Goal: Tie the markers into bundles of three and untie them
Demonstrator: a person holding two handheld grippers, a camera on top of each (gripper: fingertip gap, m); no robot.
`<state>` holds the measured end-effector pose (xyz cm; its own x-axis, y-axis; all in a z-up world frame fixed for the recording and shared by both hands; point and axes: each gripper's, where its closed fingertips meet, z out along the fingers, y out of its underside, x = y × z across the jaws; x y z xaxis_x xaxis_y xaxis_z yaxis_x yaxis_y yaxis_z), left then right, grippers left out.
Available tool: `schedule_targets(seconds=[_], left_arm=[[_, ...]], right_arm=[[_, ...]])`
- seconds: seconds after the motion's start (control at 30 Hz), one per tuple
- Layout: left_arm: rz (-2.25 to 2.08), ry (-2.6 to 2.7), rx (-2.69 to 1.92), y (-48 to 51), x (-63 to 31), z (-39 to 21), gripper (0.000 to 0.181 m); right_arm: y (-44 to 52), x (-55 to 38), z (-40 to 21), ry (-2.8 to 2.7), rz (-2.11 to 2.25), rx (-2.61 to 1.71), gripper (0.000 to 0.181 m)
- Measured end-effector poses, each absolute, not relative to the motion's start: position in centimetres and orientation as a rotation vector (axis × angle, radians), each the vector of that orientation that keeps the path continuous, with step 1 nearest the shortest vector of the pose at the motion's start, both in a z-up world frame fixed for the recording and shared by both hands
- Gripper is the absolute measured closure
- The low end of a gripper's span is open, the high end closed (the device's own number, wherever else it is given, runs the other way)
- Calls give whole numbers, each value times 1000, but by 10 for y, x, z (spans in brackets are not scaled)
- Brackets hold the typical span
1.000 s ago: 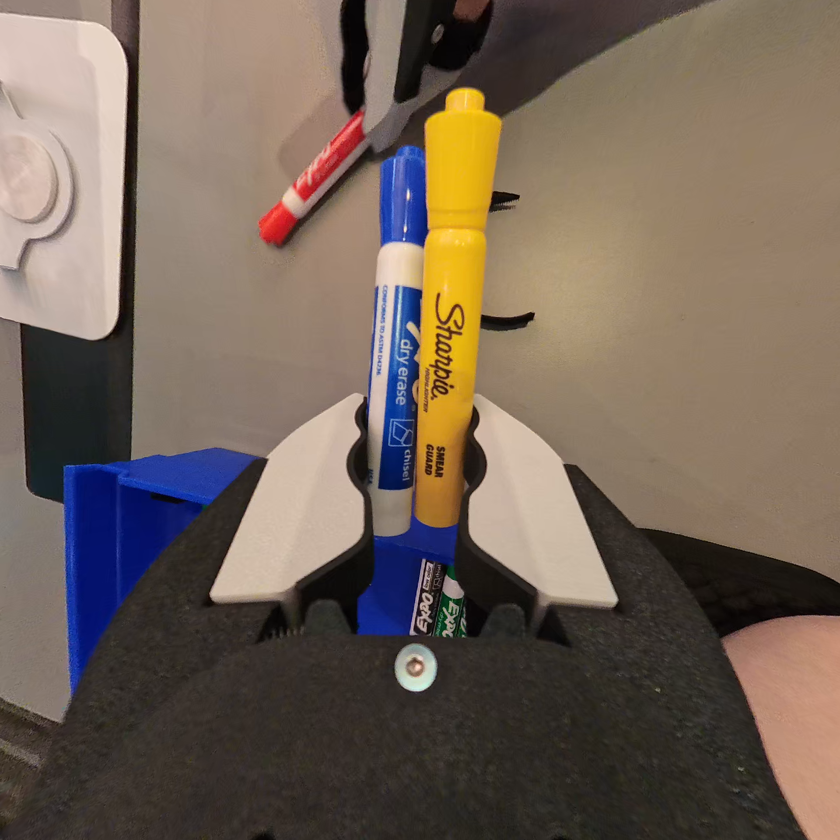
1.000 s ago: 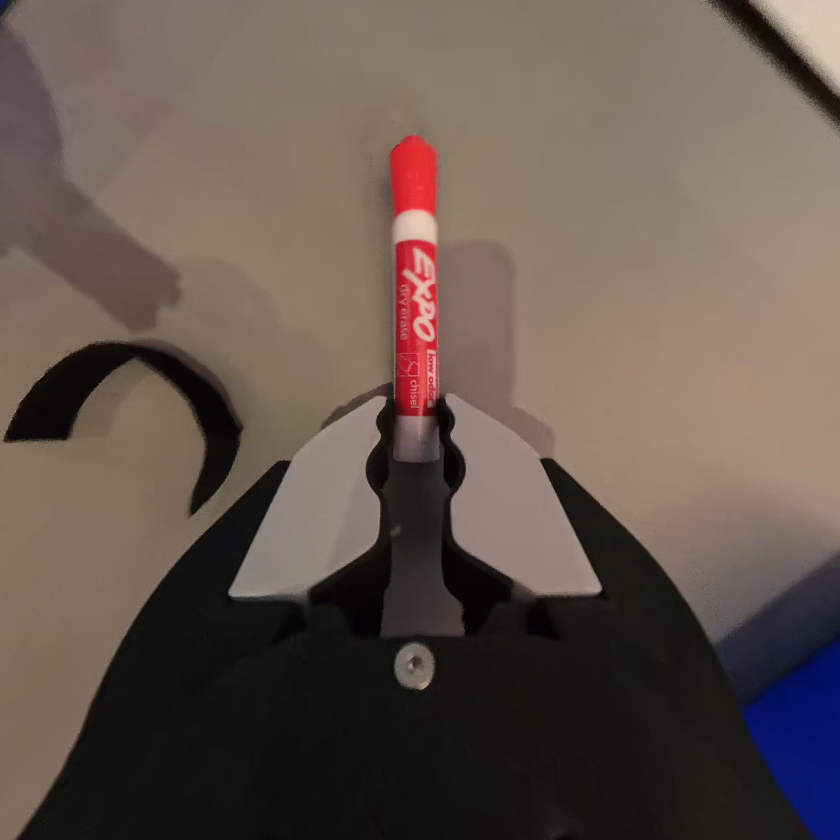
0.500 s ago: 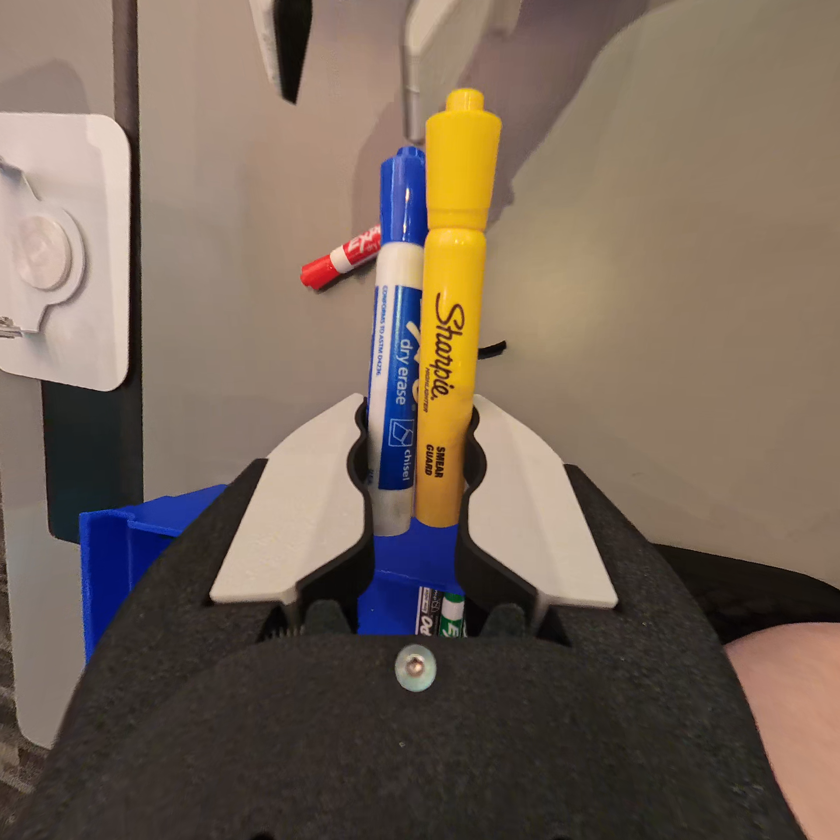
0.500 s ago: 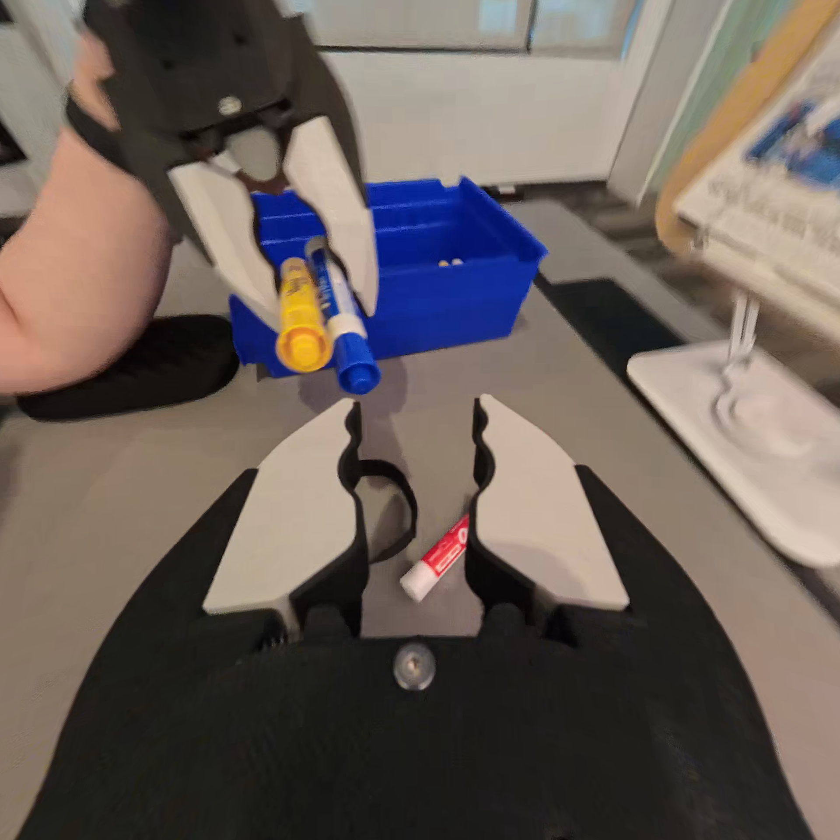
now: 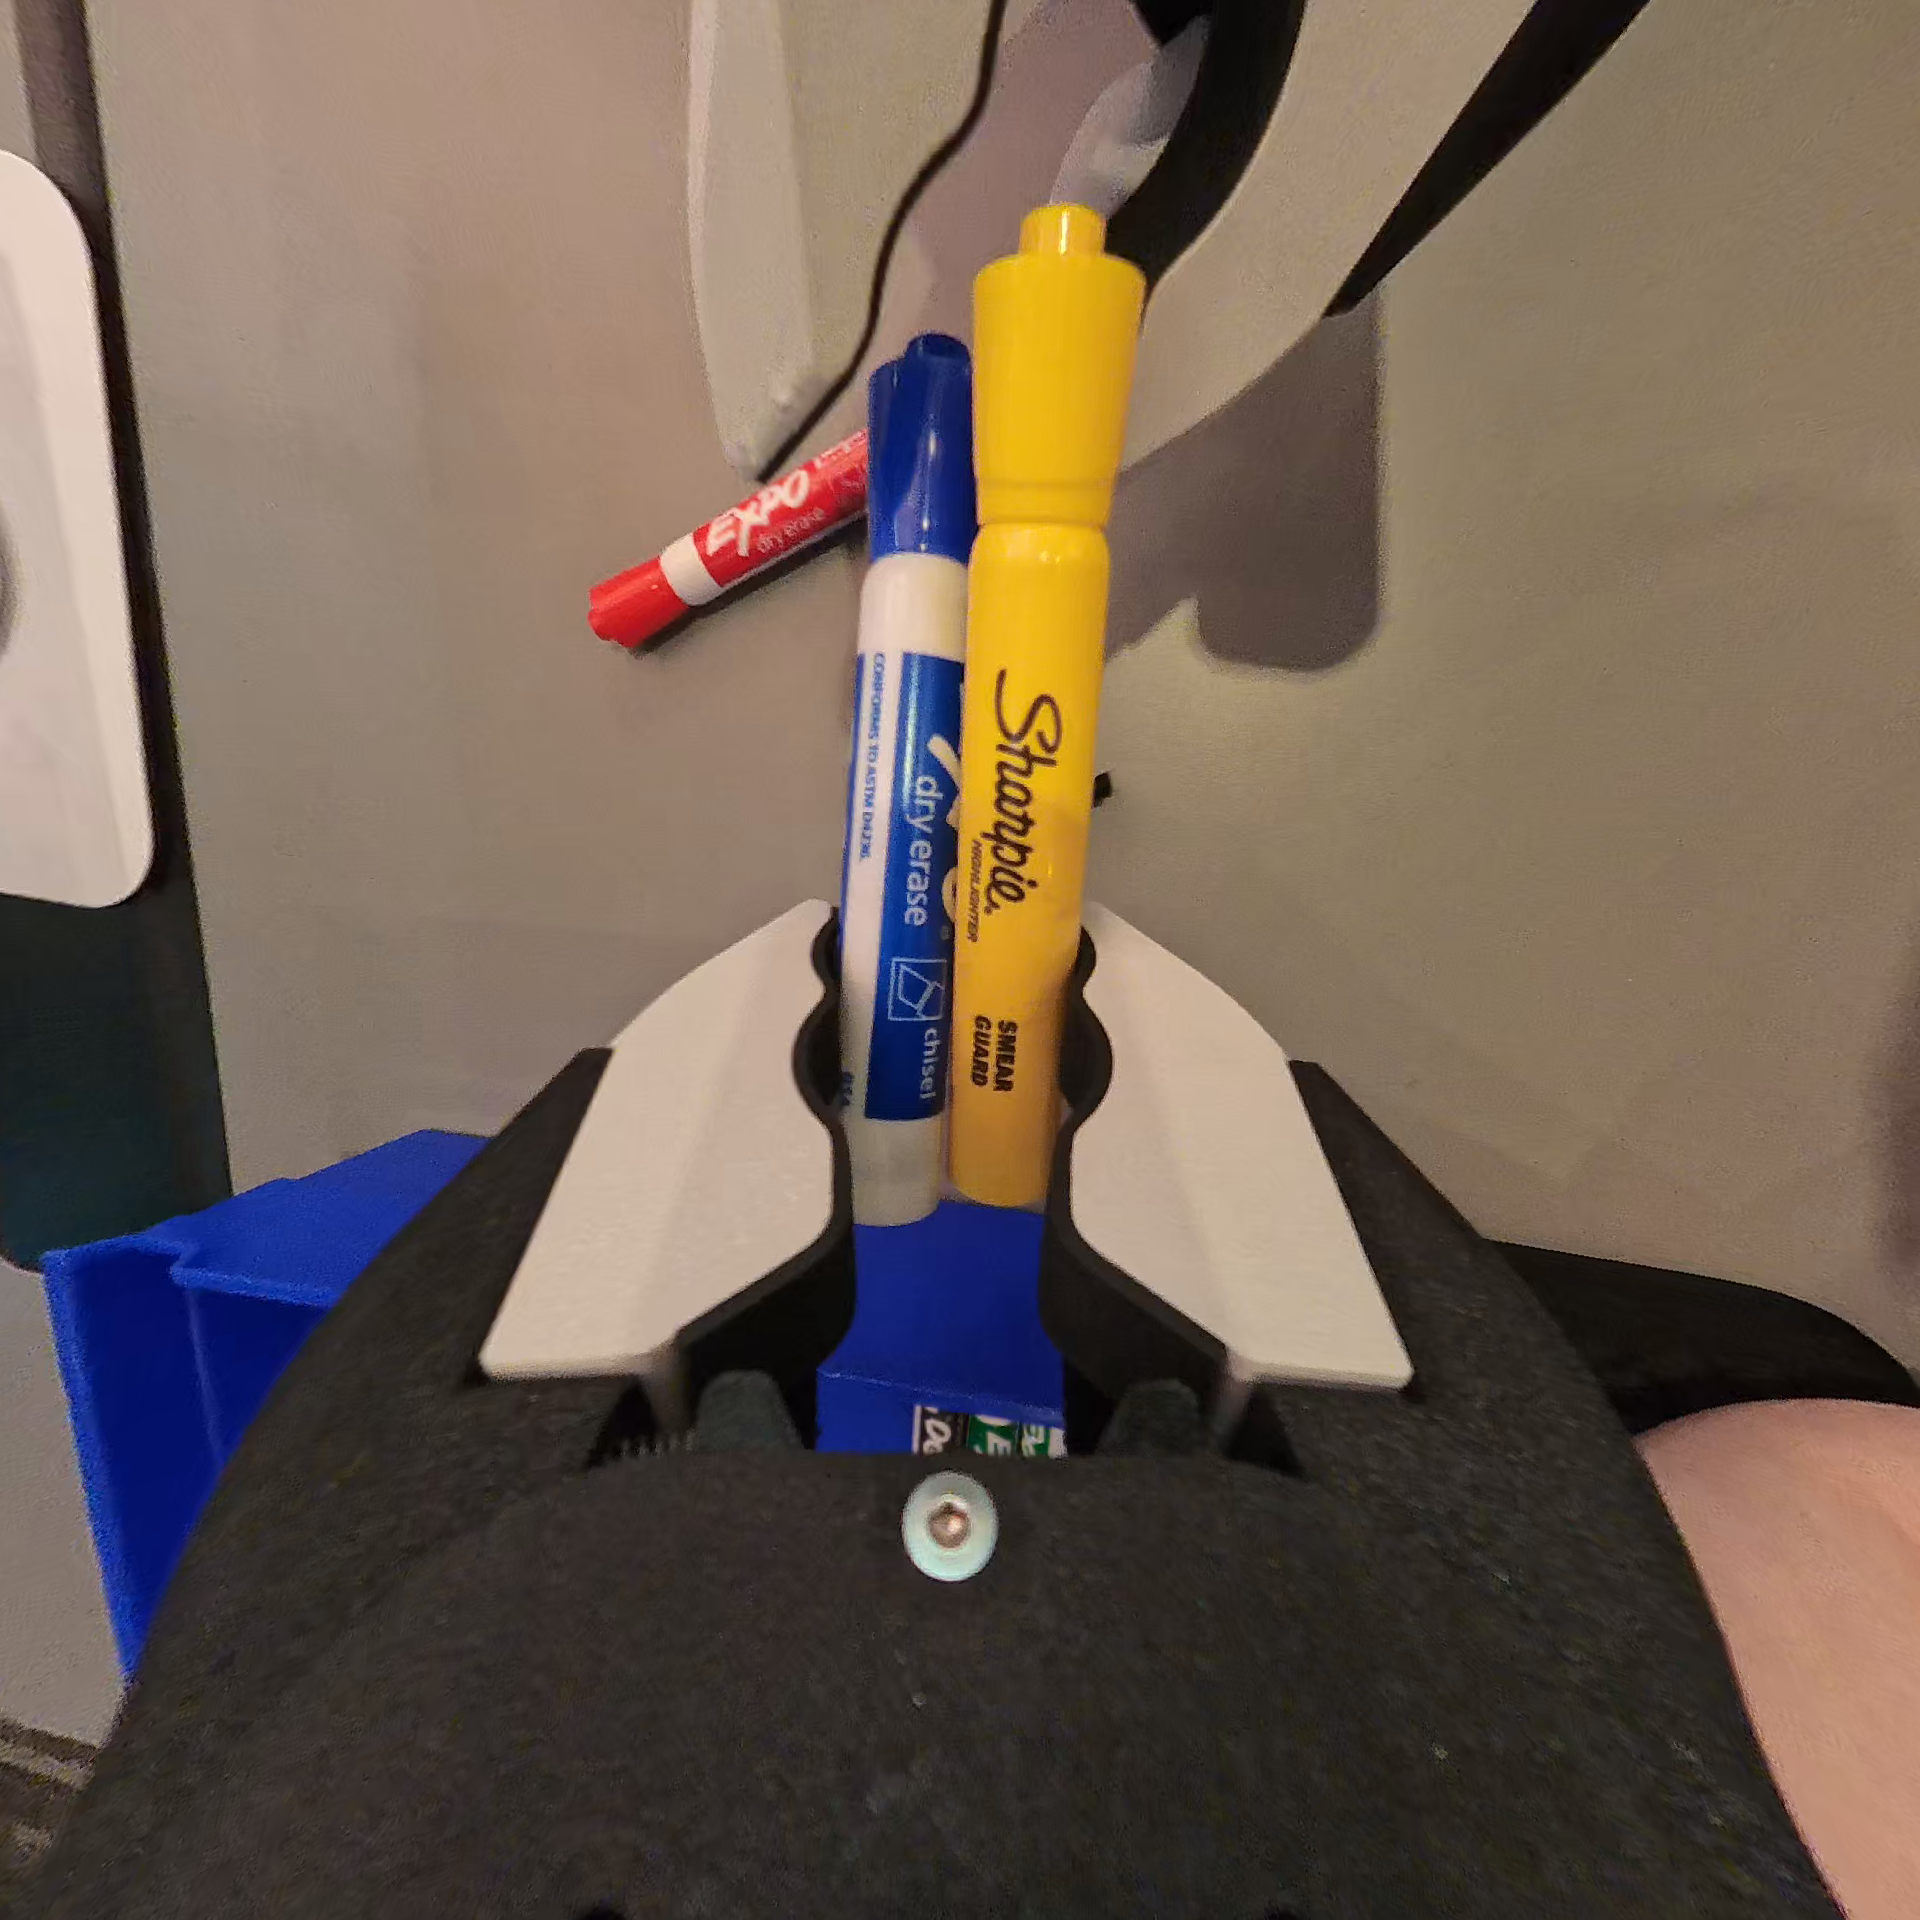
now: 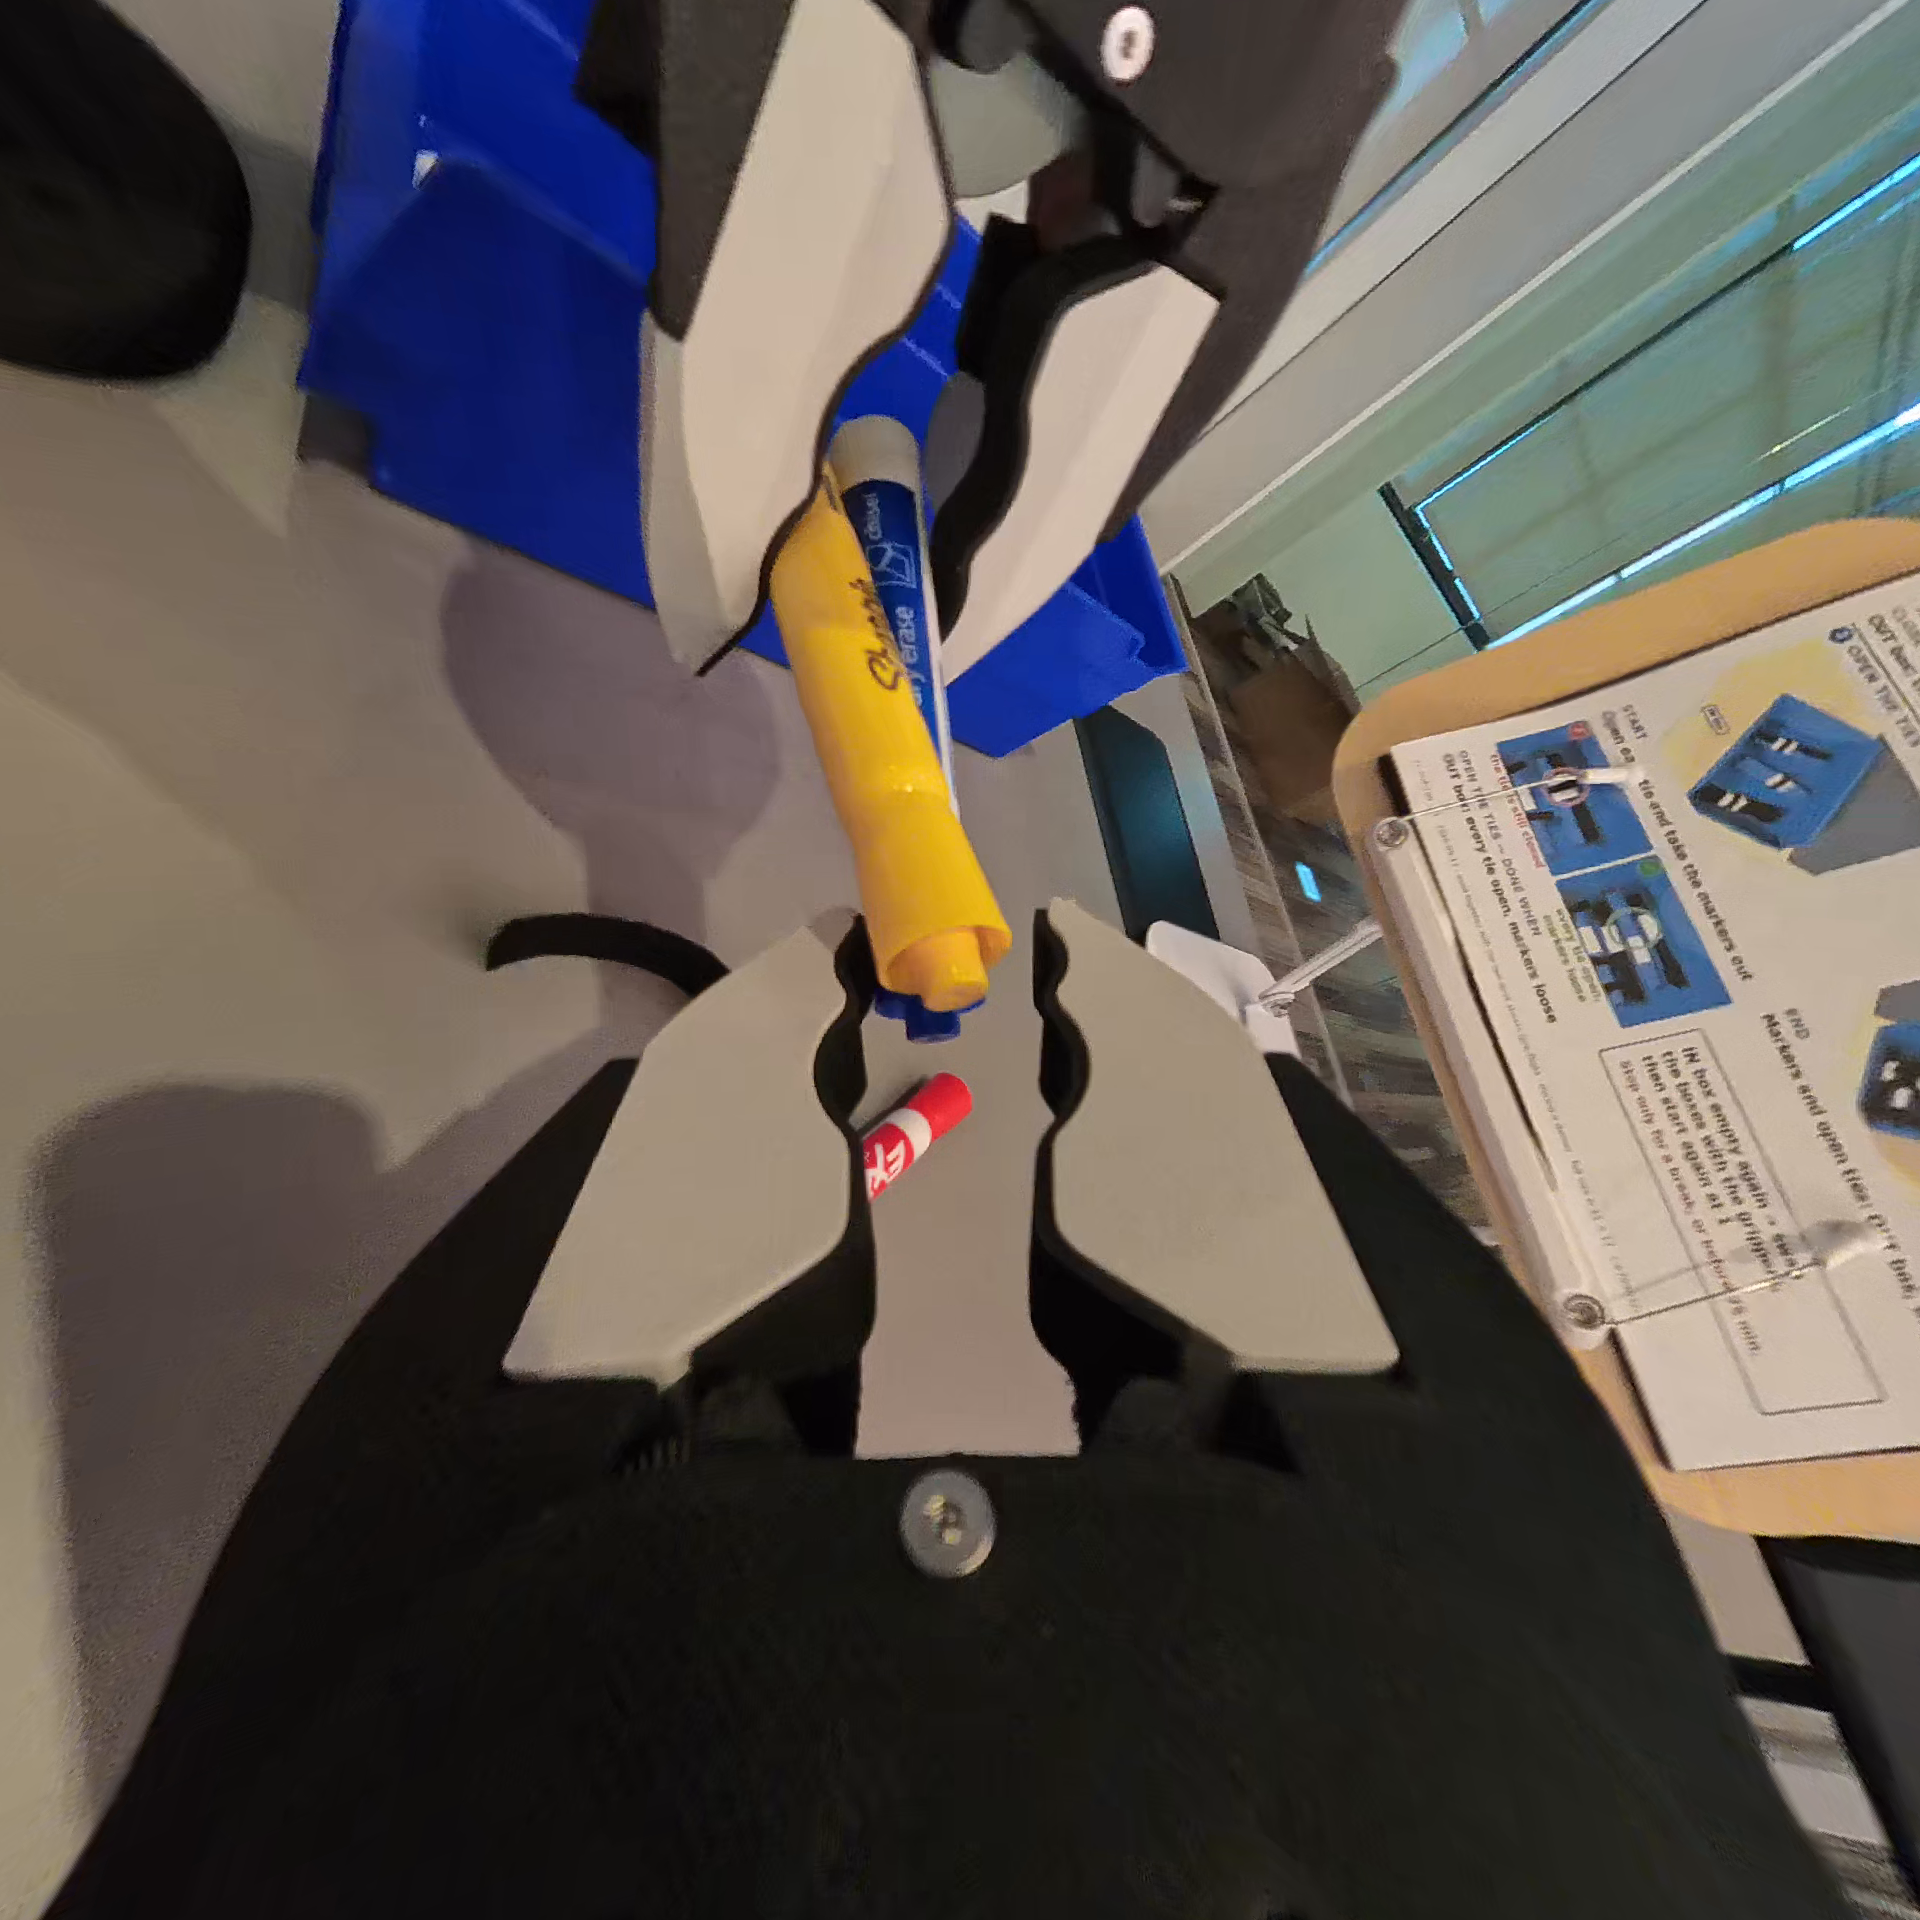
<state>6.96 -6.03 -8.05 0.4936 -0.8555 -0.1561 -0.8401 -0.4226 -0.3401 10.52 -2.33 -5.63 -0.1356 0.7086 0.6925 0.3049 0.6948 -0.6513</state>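
Markers come first: the left gripper (image 5: 951, 997) clamps a blue dry-erase marker (image 5: 902, 790) and a yellow highlighter (image 5: 1034, 717) side by side. The right gripper (image 6: 940, 997) is spread and empty, its tips at the highlighter's cap end. A red marker (image 5: 727, 545) lies loose on the grey desk (image 5: 1558, 727), the black tie (image 6: 597, 935) nearby. Best would be to close squarely on both caps, keeping the pair parallel, then add the red one.
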Motion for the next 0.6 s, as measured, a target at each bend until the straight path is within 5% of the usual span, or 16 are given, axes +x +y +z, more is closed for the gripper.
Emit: schedule_targets(seconds=[0.6], left_arm=[[-112, 1471, -2423, -68, 75, -94, 142]], right_arm=[[-32, 105, -56, -1707, 215, -584, 159]])
